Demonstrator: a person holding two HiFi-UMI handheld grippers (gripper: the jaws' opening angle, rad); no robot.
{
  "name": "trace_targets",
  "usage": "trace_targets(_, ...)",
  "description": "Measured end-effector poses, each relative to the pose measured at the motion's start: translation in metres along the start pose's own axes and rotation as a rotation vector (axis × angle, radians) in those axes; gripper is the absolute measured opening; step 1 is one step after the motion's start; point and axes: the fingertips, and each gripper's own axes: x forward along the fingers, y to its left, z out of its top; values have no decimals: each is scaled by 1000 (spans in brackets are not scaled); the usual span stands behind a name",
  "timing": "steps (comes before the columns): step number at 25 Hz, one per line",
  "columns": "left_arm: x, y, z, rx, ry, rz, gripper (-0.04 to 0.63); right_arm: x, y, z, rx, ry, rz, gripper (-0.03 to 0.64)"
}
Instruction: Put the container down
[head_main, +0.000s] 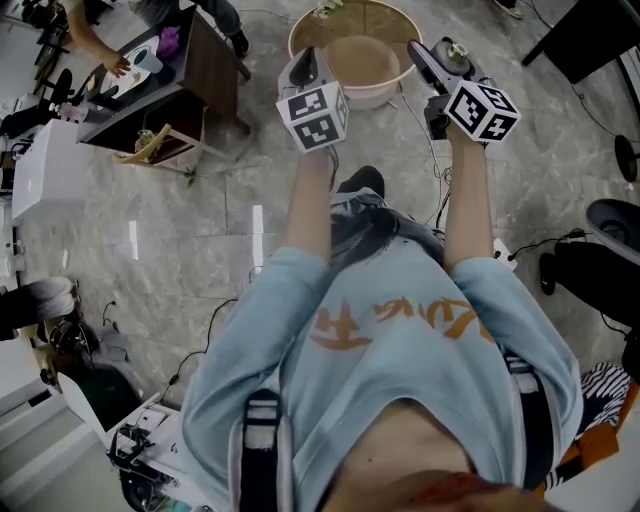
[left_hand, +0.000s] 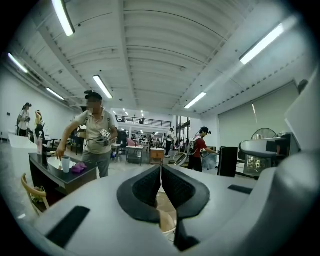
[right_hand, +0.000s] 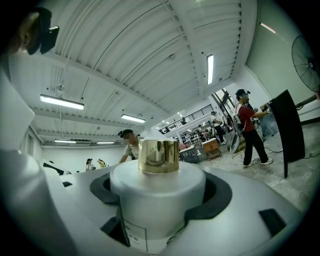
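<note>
The white container (right_hand: 157, 205) sits clamped in my right gripper (right_hand: 162, 192), its long axis running along the jaws and its gold cap (right_hand: 158, 156) pointing out past the tips. My left gripper (left_hand: 161, 175) is closed and empty, near a basin (head_main: 378, 96).

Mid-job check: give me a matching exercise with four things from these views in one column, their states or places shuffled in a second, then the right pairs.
Things
1. left tool
2. right tool
3. round beige plastic basin
4. dark wooden table

States or places
A. shut on the white cylindrical container with gold cap
B. on the floor just ahead of both tools
C. jaws together, nothing between them
D. at the head view's upper left

Pairs: 1-C, 2-A, 3-B, 4-D
</note>
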Motion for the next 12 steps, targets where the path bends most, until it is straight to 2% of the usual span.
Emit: trace_targets(12,54,7,0,-9,-7,-8,32,38,-36,4,-10,-4,-24,357)
